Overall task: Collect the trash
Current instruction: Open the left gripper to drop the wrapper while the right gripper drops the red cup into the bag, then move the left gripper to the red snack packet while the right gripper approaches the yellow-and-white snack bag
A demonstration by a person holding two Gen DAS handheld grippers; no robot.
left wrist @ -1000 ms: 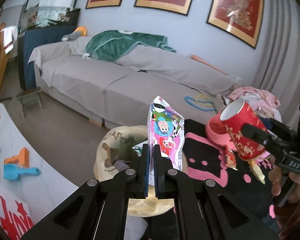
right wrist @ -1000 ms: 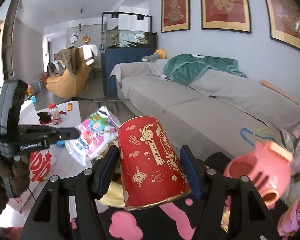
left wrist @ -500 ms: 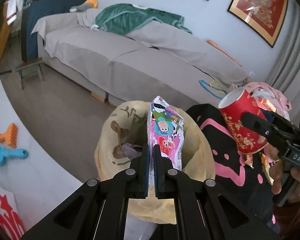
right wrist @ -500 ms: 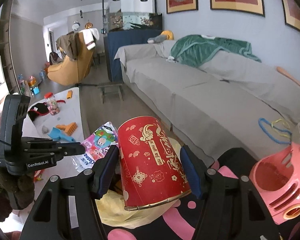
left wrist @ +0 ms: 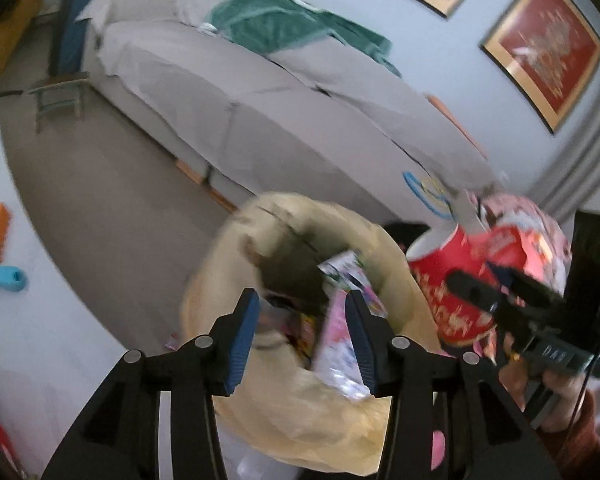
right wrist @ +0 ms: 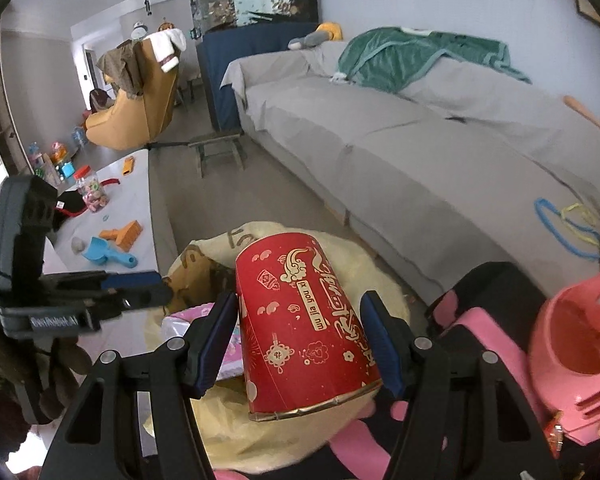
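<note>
Your left gripper (left wrist: 300, 334), clamped on the wrapper (left wrist: 340, 344) a second ago, is opening, letting it drop into the bag (left wrist: 283, 360) just below. Your right gripper (right wrist: 300, 344) still grips the cup (right wrist: 304, 320), next over the bag.

left gripper (left wrist: 302, 330) jaws opening | snack wrapper (left wrist: 340, 344) over trash bag (left wrist: 320, 420)

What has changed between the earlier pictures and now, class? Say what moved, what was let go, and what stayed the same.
Both claws came down over the yellow bag. The left claw, earlier clamped on the snack wrapper, is opening its jaws, and the wrapper is dropping into the bag's mouth, no longer pinched. Unchanged: the right claw still grips the red paper cup, not yet released.
</note>
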